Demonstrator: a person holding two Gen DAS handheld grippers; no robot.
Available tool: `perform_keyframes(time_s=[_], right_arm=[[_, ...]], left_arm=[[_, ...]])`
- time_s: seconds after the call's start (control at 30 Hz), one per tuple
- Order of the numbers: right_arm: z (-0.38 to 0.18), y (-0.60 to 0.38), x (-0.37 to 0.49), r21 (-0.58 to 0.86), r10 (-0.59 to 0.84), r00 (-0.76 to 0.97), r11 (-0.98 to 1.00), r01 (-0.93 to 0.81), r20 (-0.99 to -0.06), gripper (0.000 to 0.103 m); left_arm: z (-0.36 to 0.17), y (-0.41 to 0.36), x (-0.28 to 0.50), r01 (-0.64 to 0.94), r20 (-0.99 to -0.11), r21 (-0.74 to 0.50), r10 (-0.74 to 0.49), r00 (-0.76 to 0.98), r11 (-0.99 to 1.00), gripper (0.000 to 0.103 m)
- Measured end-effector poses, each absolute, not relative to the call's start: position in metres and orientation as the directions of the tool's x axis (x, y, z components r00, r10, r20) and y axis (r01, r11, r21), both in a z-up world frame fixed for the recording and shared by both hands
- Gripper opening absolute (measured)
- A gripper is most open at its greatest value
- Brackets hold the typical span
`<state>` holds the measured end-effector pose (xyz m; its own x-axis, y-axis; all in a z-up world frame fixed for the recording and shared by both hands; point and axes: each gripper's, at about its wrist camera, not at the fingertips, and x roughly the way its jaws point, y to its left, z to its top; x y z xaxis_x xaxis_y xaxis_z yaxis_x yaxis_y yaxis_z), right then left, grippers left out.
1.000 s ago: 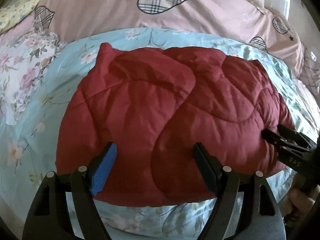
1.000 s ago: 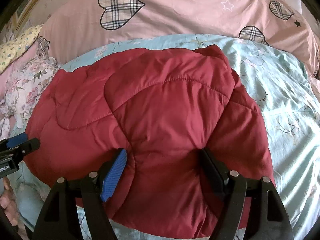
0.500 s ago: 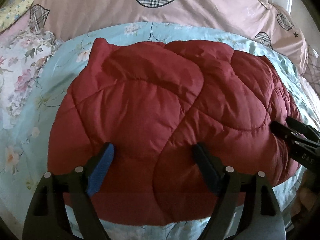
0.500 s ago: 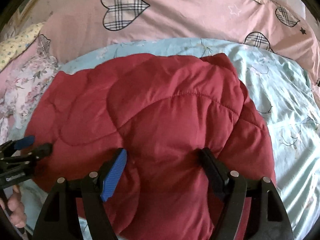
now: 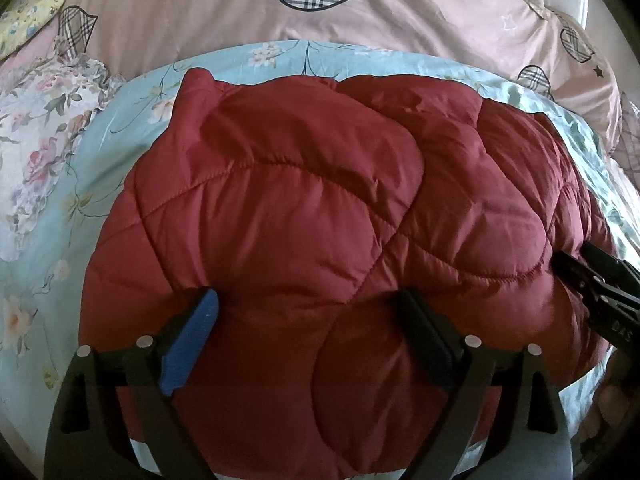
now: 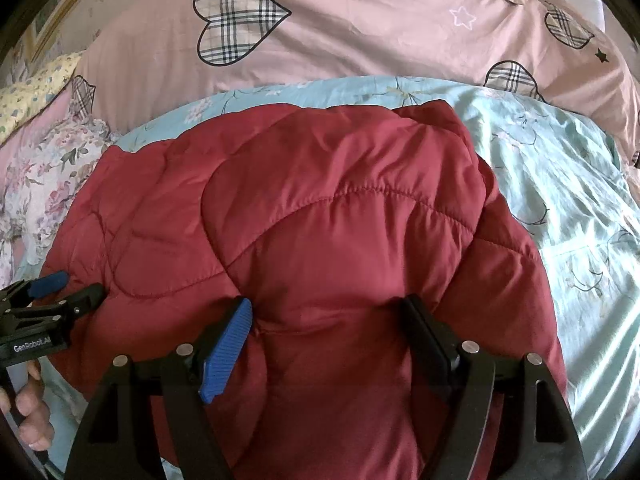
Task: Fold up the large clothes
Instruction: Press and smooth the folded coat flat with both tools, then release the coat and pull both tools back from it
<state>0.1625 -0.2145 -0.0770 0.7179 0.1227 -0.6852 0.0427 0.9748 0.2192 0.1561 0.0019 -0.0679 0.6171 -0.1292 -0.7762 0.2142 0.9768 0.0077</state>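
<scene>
Left wrist view: the left gripper (image 5: 308,336) hangs with fingers spread wide over the near edge of a puffy dark-red quilted jacket (image 5: 320,208), gripping nothing. Right wrist view shows the right gripper (image 6: 328,340) likewise spread and empty above the same hem. Each tool sits equally near it. Beyond the fingers the jacket's long axis runs left to right across the pale-blue floral bedsheet (image 6: 560,184), directly ahead of both. Farther back lies a pink duvet with plaid hearts (image 6: 360,28).

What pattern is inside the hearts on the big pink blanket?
Plaid checks with dark outlines fill the hearts on the pink blanket, clearest in the right wrist view.
</scene>
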Motion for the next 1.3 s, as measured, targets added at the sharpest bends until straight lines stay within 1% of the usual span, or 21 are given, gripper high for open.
perform_keyframes(time_s=[0.1,0.13,0.23,0.3,0.37,0.5,0.93,1.0,1.13,1.23,1.3], right_arm=[[-0.074,-0.215,0.16,0.223,0.122,0.724,0.974,0.045,-0.679,0.078],[-0.071,-0.215,0.157,0.224,0.118,0.73,0.973,0.049,-0.674,0.076],[-0.063,-0.219,0.152,0.232,0.114,0.744,0.971,0.057,-0.659,0.076],[-0.066,-0.219,0.156,0.225,0.115,0.727,0.973,0.055,-0.676,0.075],[-0.074,-0.217,0.164,0.214,0.115,0.714,0.976,0.05,-0.691,0.077],[-0.078,-0.215,0.169,0.202,0.103,0.715,0.978,0.054,-0.692,0.08],[-0.082,-0.217,0.168,0.21,0.108,0.724,0.976,0.053,-0.682,0.08],[-0.08,-0.219,0.169,0.218,0.117,0.718,0.975,0.05,-0.686,0.08],[-0.08,-0.224,0.17,0.247,0.147,0.71,0.968,0.039,-0.688,0.08],[-0.081,-0.221,0.17,0.231,0.131,0.716,0.972,0.043,-0.685,0.08],[-0.082,-0.218,0.169,0.222,0.121,0.719,0.974,0.047,-0.684,0.08]], left_arm=[[-0.069,0.002,0.158,0.213,-0.776,0.009,-0.128,0.617,0.977,0.094],[-0.069,0.002,0.158,0.214,-0.777,0.009,-0.128,0.616,0.977,0.094],[-0.069,0.003,0.159,0.214,-0.776,0.008,-0.129,0.618,0.977,0.094],[-0.069,0.003,0.159,0.214,-0.774,0.01,-0.128,0.62,0.977,0.095],[-0.07,0.002,0.159,0.216,-0.773,0.014,-0.127,0.622,0.976,0.095],[-0.07,0.002,0.16,0.22,-0.774,0.017,-0.126,0.62,0.975,0.095],[-0.07,0.004,0.165,0.231,-0.786,0.005,-0.139,0.603,0.973,0.096],[-0.068,0.006,0.163,0.225,-0.784,-0.011,-0.148,0.603,0.974,0.095],[-0.056,0.023,0.152,0.196,-0.764,-0.093,-0.196,0.615,0.976,0.095],[-0.065,0.027,0.156,0.182,-0.779,-0.063,-0.162,0.606,0.981,0.095],[-0.074,0.026,0.162,0.19,-0.785,-0.062,-0.165,0.597,0.98,0.097]])
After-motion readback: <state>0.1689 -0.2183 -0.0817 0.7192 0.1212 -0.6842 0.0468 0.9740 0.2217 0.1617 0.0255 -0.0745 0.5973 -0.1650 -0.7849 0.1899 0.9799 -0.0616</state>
